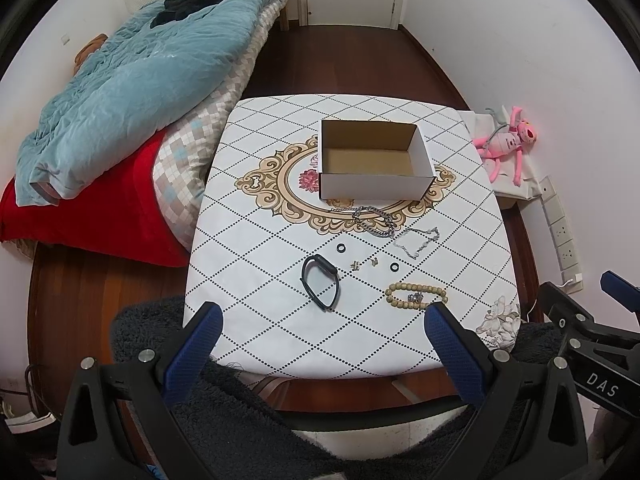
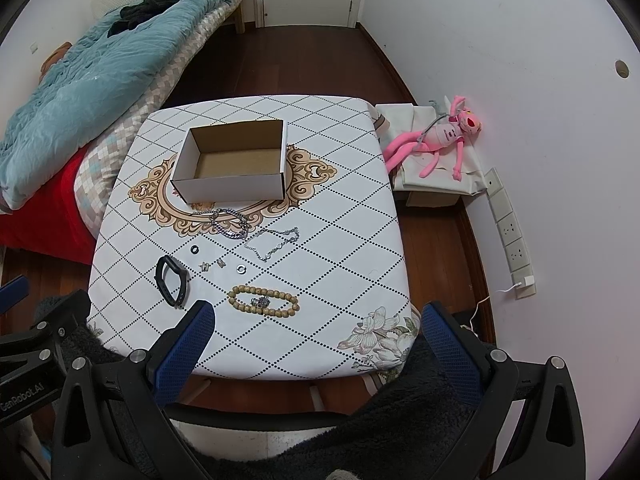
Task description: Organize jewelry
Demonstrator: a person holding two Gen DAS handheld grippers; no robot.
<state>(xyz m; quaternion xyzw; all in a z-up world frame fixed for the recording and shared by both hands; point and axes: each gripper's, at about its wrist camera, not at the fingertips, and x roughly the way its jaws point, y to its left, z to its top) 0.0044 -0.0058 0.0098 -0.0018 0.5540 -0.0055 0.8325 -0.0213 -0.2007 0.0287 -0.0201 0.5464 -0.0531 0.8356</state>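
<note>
An open, empty cardboard box (image 1: 374, 160) (image 2: 234, 164) stands mid-table. Nearer lie a heavy silver chain (image 1: 374, 220) (image 2: 228, 220), a thin silver necklace (image 1: 418, 240) (image 2: 274, 242), two small black rings (image 1: 341, 248) (image 1: 394, 267), small earrings (image 1: 364, 264) (image 2: 212, 265), a black wristband (image 1: 322, 286) (image 2: 173, 278) and a wooden bead bracelet (image 1: 416, 295) (image 2: 264, 301). My left gripper (image 1: 324, 320) is open and empty above the table's near edge. My right gripper (image 2: 316, 320) is open and empty, also at the near edge.
The table (image 1: 280, 320) has a diamond-patterned white cloth. A bed with a blue quilt (image 1: 132, 80) is at the left. A pink plush toy (image 2: 440, 136) lies on a box at the right, by wall sockets (image 2: 512, 236). Dark fleece fabric (image 1: 248, 420) lies below.
</note>
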